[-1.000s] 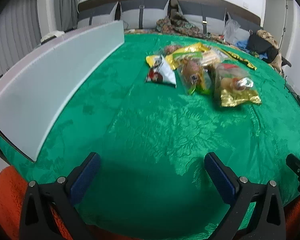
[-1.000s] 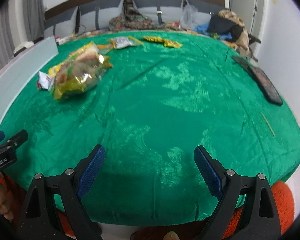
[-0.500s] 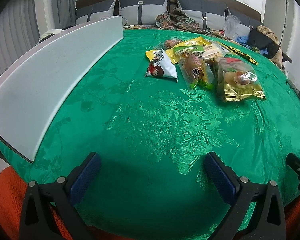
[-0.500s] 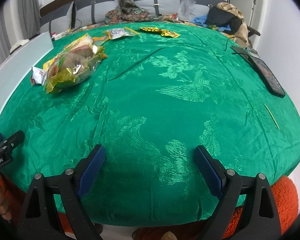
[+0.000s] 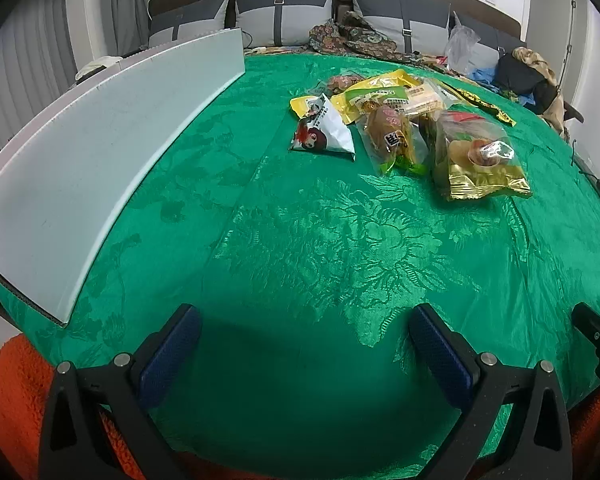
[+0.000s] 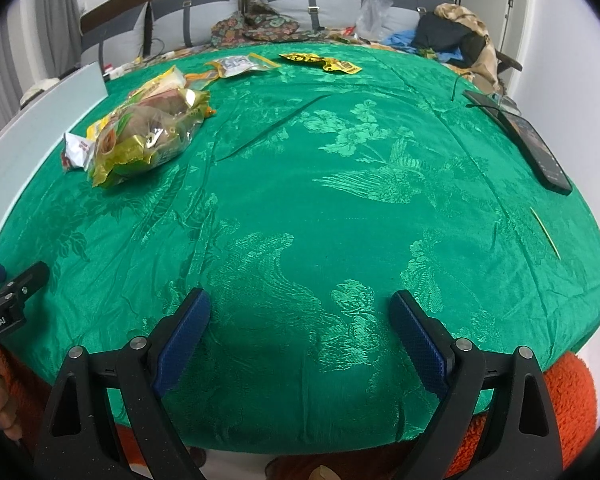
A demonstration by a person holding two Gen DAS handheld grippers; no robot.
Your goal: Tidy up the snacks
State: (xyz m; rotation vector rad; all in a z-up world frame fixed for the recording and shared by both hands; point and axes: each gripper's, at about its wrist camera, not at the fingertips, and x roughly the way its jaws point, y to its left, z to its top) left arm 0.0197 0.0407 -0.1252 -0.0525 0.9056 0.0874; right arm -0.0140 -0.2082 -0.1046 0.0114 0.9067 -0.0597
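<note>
Both units sit at the near table [image 5: 300,264] edge. The left hand-held gripper [image 5: 304,344] and the right hand-held gripper [image 6: 300,332] are each spread wide and empty, apparently staged before any pick. Farther out, the snack pile [image 5: 400,128] lies heaped near the white board [image 5: 100,160]. Only the right view shows two stray packets [image 6: 320,62] at the far edge and a phone [image 6: 536,148].

Counted: two grippers, one white board [image 5: 100,152], one phone [image 6: 536,148], and roughly eight snack packets, piled so the number is uncertain.
</note>
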